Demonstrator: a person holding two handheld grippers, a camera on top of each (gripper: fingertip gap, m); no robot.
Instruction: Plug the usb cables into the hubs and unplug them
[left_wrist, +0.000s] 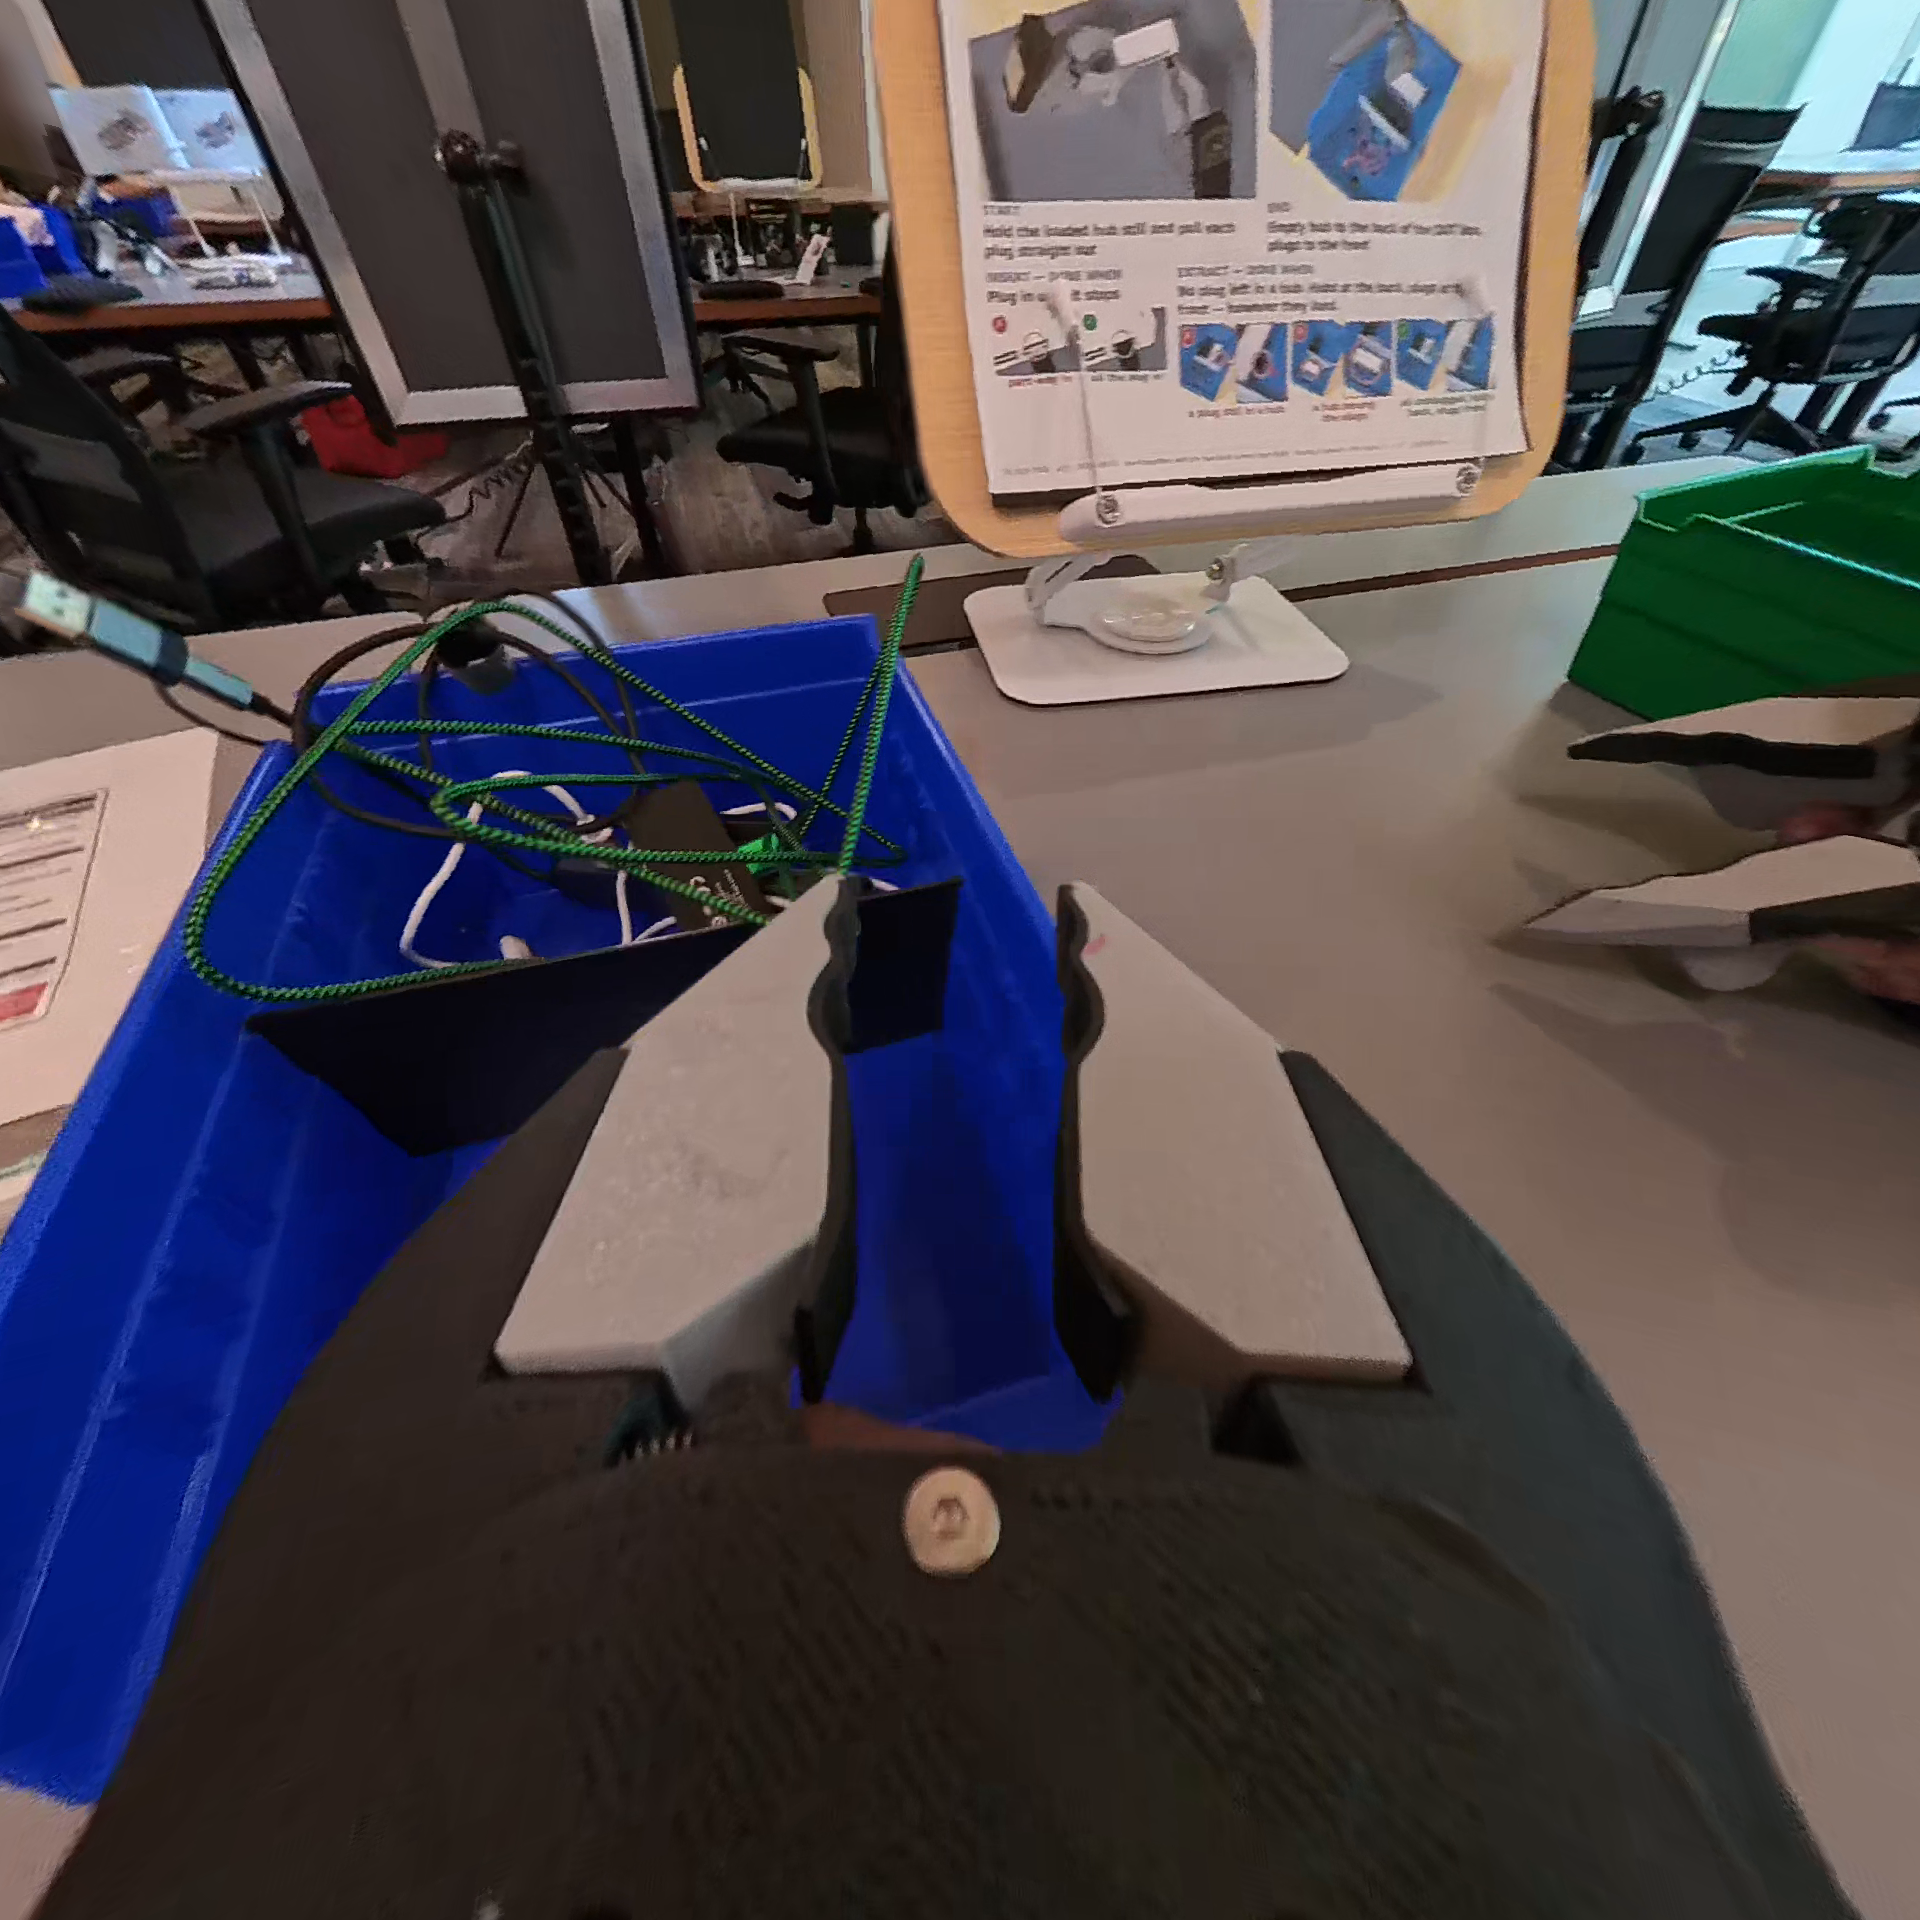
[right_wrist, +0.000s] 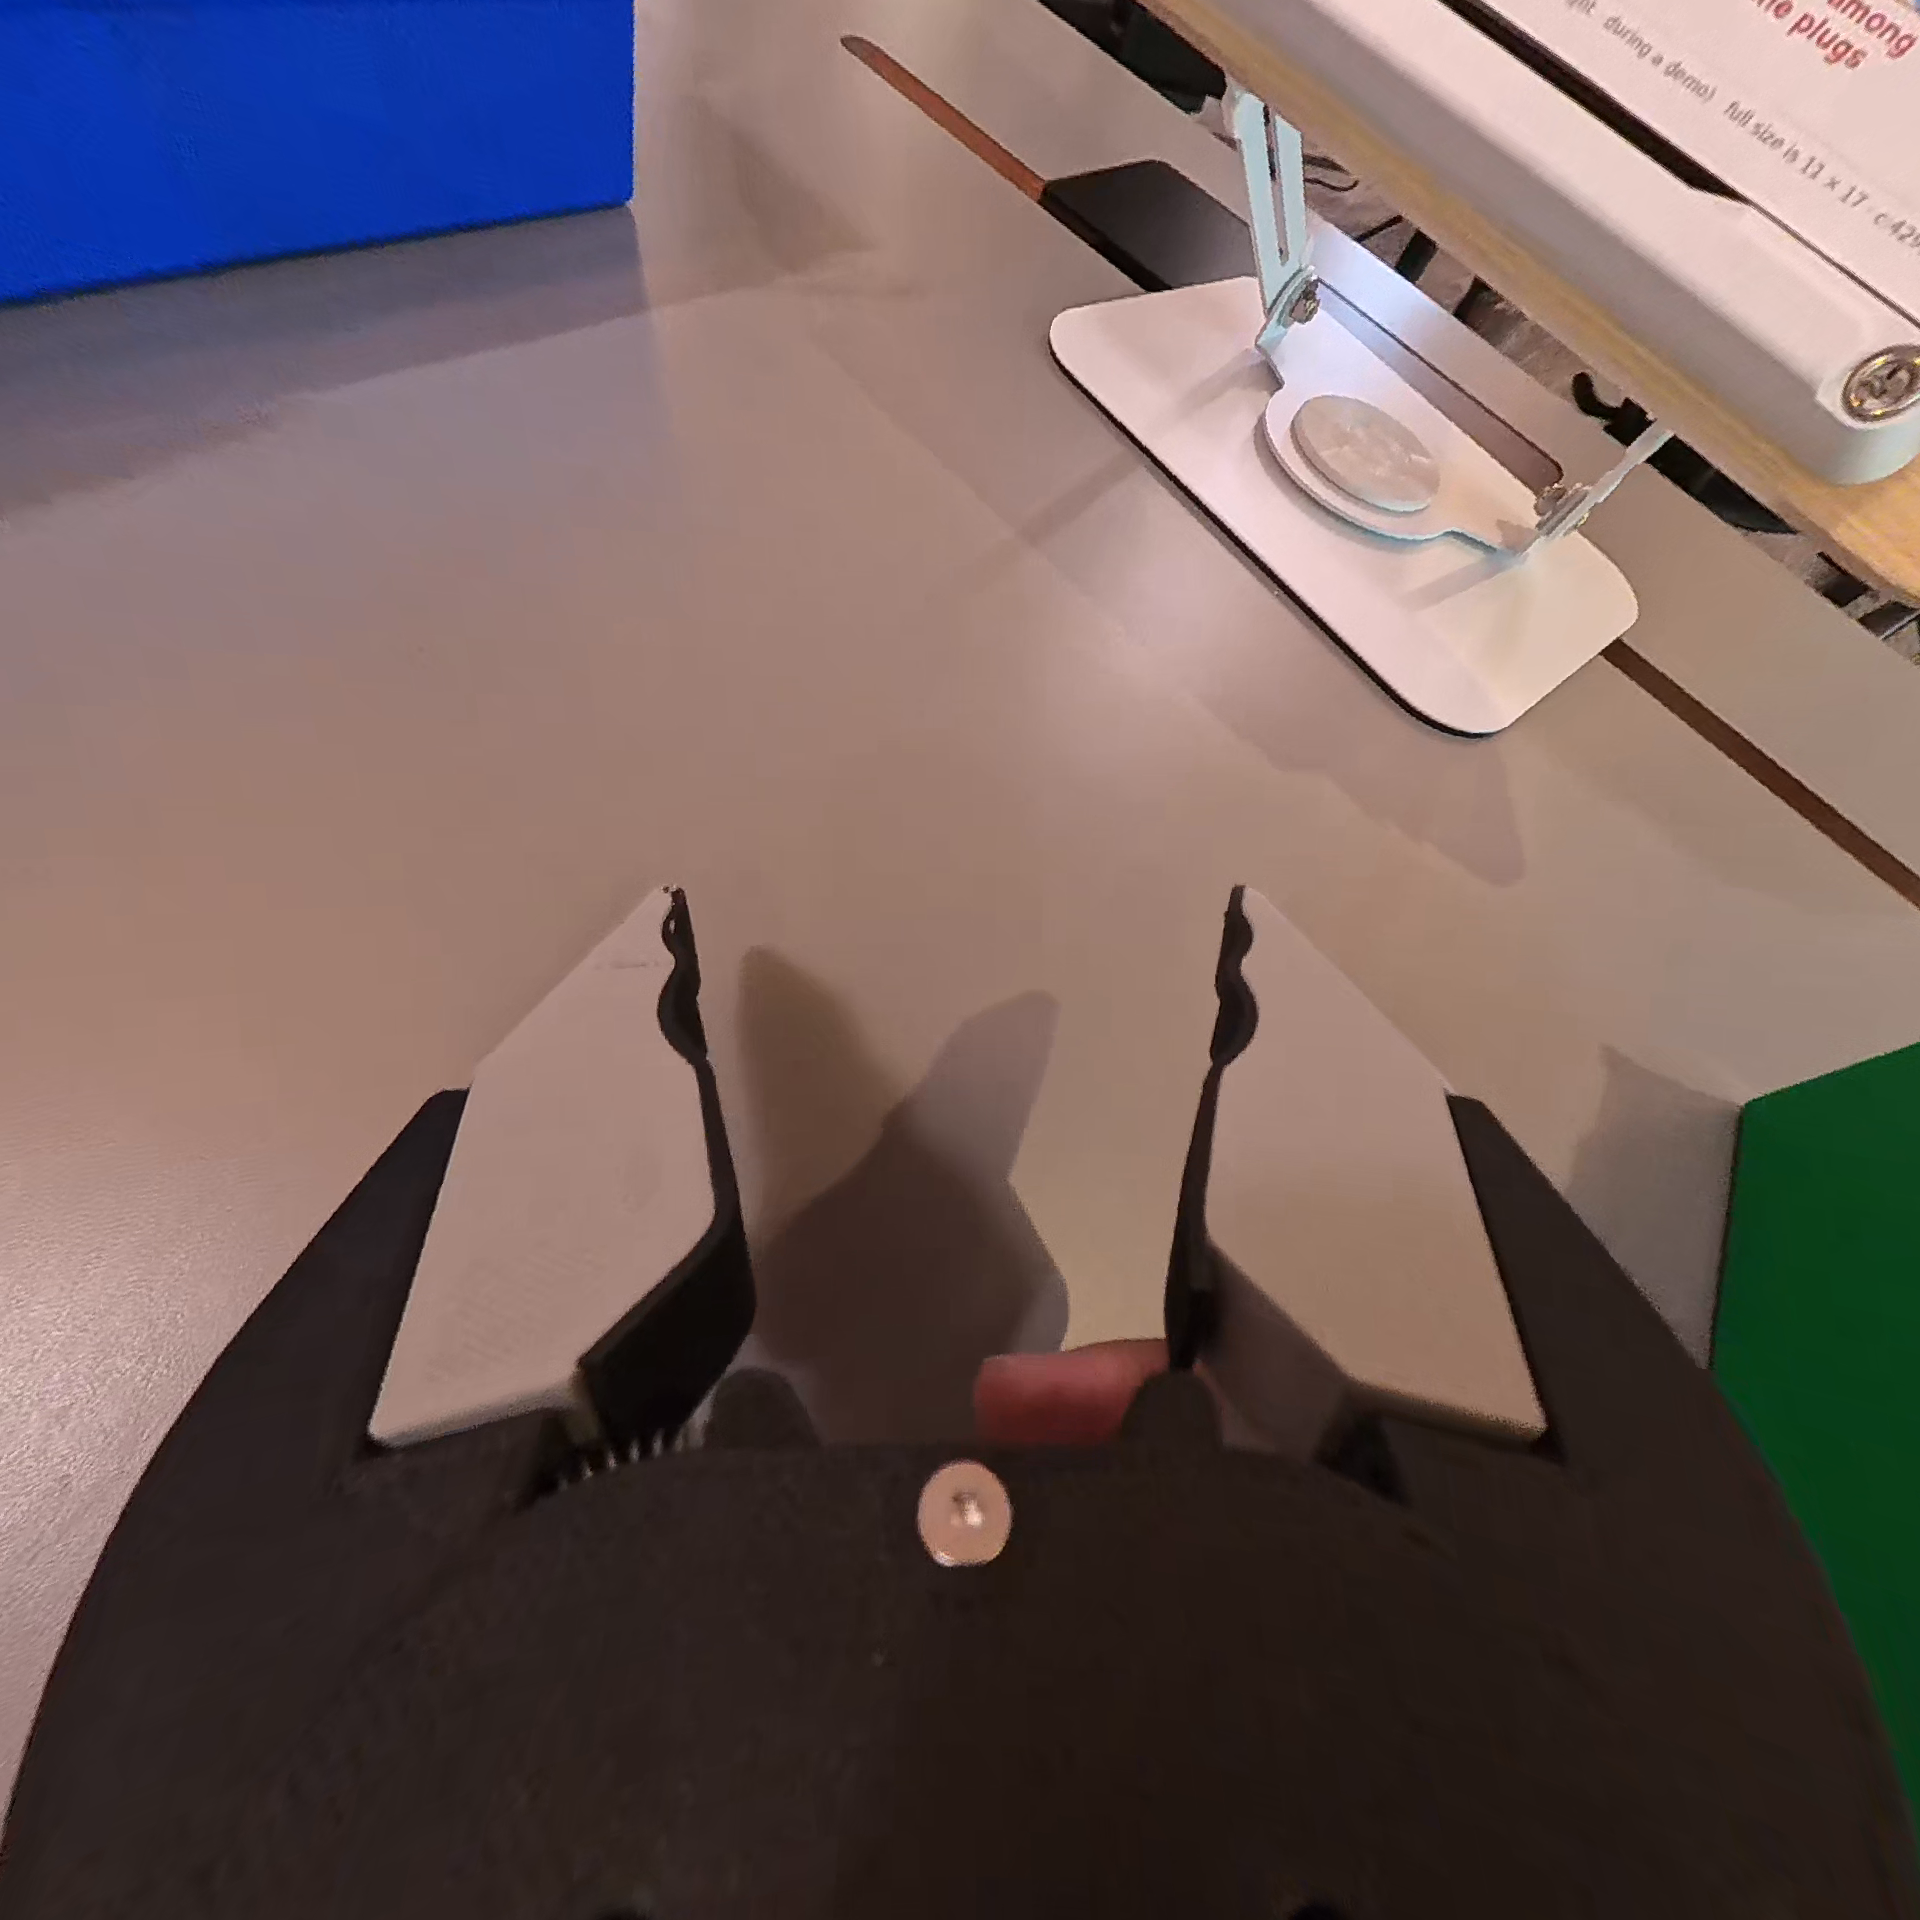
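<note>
A blue bin (left_wrist: 208, 1195) holds a tangle of cables: a green braided cable (left_wrist: 312, 769), a white cable (left_wrist: 436, 894) and a black cable. A black hub (left_wrist: 691, 831) lies among them behind a dark divider (left_wrist: 468, 1049). A grey USB plug (left_wrist: 99, 623) sticks out past the bin's far left corner. My left gripper (left_wrist: 956, 894) is open and empty, above the bin's right wall, just in front of the cables. My right gripper (right_wrist: 953, 894) is open and empty over the bare grey table; it also shows in the left wrist view (left_wrist: 1714, 842).
A white stand base (right_wrist: 1351, 520) carries a wooden board with an instruction sheet (left_wrist: 1236, 239) at the table's back. A green bin (left_wrist: 1756, 613) stands at the right. A paper sheet (left_wrist: 62, 894) lies left of the blue bin. Office chairs stand beyond the table.
</note>
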